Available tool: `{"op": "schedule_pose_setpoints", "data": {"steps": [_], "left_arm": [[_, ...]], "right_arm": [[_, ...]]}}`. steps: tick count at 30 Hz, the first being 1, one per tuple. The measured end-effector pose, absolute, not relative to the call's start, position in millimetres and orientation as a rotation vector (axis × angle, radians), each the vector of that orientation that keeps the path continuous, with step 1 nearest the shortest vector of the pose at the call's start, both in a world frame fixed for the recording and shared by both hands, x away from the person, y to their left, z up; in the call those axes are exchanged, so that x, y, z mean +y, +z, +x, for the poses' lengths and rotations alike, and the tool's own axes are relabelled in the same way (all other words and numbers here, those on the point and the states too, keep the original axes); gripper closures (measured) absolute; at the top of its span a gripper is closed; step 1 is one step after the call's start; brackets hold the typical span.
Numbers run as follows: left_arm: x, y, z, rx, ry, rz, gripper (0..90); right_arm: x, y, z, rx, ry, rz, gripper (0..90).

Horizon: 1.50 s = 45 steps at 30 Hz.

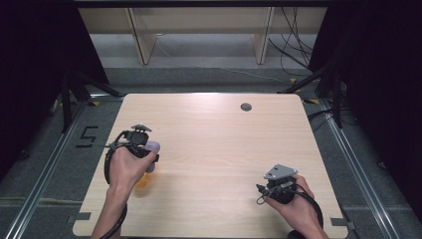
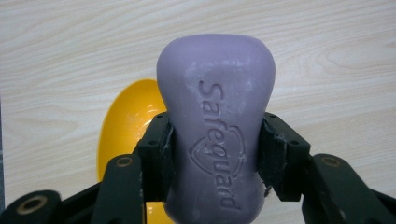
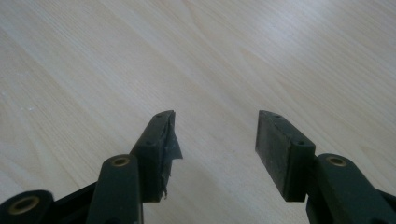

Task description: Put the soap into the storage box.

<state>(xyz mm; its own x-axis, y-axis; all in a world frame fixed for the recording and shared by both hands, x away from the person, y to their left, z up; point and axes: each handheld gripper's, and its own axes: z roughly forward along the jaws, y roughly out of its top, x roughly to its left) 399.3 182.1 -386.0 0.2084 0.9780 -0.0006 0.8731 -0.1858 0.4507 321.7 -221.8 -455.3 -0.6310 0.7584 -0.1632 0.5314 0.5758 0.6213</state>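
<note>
My left gripper (image 2: 215, 140) is shut on a purple soap bar (image 2: 215, 121) stamped "Safeguard", its two black jaws pressing the bar's narrow waist. Under the bar lies a yellow dish (image 2: 127, 126), partly hidden by it. From above, the left gripper (image 1: 149, 152) hangs over the table's left side with the soap bar (image 1: 153, 147) at its tip and the yellow dish (image 1: 143, 181) just below the hand. Near the front right corner, my right gripper (image 1: 263, 189) sits low over the wood. In its own view the right gripper (image 3: 215, 135) is open, with bare wood between the jaws.
The light wooden table (image 1: 219, 144) has a small round grey grommet (image 1: 246, 106) at its far edge. Black stands and cables crowd the floor beyond the table's far corners. A wooden frame stands at the back.
</note>
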Motion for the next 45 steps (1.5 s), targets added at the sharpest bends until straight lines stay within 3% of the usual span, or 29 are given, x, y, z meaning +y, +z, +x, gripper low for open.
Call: {"op": "schedule_pose_setpoints", "data": {"steps": [45], "left_arm": [[205.6,-402.1,420.3,1.792,0.405,2.179,49.3]], "right_arm": [[-222.3,-455.0,321.9,2.387,0.741,1.029,47.8]]}}
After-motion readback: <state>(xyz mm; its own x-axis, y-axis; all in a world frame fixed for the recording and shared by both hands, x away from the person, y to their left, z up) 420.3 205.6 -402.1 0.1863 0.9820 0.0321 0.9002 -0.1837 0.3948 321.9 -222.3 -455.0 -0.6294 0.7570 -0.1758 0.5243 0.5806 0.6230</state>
